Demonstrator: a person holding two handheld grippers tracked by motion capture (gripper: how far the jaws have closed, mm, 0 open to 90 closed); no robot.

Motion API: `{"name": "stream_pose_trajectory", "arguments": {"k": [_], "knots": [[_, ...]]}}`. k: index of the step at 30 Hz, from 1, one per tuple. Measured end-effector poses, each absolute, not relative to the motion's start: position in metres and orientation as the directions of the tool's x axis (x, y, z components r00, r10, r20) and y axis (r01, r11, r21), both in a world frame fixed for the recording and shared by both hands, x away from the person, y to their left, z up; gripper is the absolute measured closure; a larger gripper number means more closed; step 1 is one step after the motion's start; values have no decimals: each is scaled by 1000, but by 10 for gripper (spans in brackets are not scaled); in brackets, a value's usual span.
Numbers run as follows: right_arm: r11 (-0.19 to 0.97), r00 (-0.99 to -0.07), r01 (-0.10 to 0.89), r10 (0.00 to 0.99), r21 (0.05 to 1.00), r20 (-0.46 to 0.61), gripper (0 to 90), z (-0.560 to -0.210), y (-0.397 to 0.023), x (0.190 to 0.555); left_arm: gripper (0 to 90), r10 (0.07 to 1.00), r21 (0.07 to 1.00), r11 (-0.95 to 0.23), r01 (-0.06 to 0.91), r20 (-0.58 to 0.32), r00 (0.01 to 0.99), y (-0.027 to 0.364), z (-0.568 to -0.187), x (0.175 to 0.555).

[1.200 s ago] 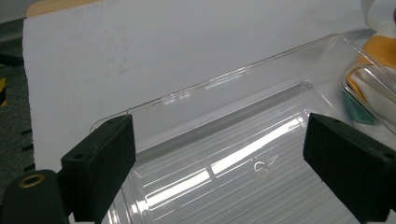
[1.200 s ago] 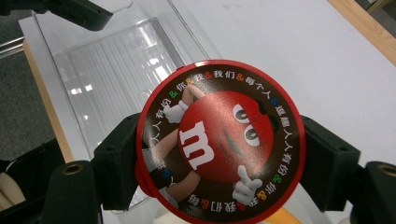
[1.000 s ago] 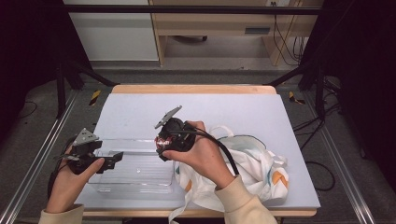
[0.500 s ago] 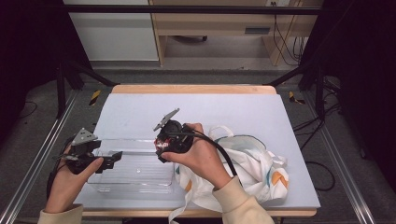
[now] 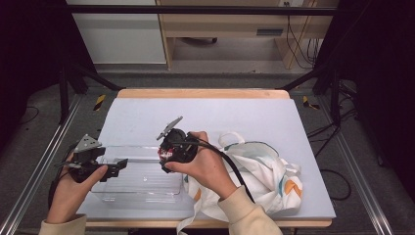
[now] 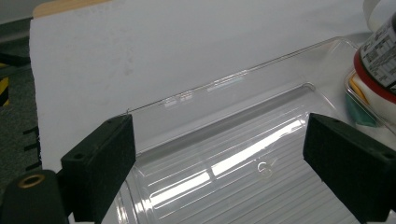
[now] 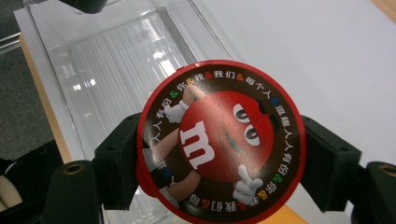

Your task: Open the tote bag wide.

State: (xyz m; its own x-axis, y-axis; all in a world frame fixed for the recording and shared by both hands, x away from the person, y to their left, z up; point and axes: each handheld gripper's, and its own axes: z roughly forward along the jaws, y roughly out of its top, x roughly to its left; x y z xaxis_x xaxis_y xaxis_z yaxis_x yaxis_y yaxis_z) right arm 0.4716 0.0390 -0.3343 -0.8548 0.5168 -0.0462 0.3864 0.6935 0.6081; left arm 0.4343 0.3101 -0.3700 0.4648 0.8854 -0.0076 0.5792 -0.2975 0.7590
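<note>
A clear plastic tray lies near the table's front left. My left gripper hovers over the tray's left end, open, and the ribbed tray floor shows between its jaws. My right gripper is shut on a round M&M's tin with a red cartoon lid. It holds the tin above the tray's right end. The tin's side shows at the top right of the left gripper view.
A crumpled white cloth bag with teal and orange patches lies to the right of the tray, under the right forearm. The far half of the pale table top is bare. The wooden table edge runs along the back.
My right gripper has edged slightly left with the tin. The left gripper has stayed where it was, open.
</note>
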Motion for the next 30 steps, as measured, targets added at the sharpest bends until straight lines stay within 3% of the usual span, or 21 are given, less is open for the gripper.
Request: {"name": "stream_pose_trajectory", "arguments": {"k": [30], "knots": [[724,-868,383,494,573,-44,257,-360,52,472,92,885,756,-301,581,-6,466,312,-370,434]]}}
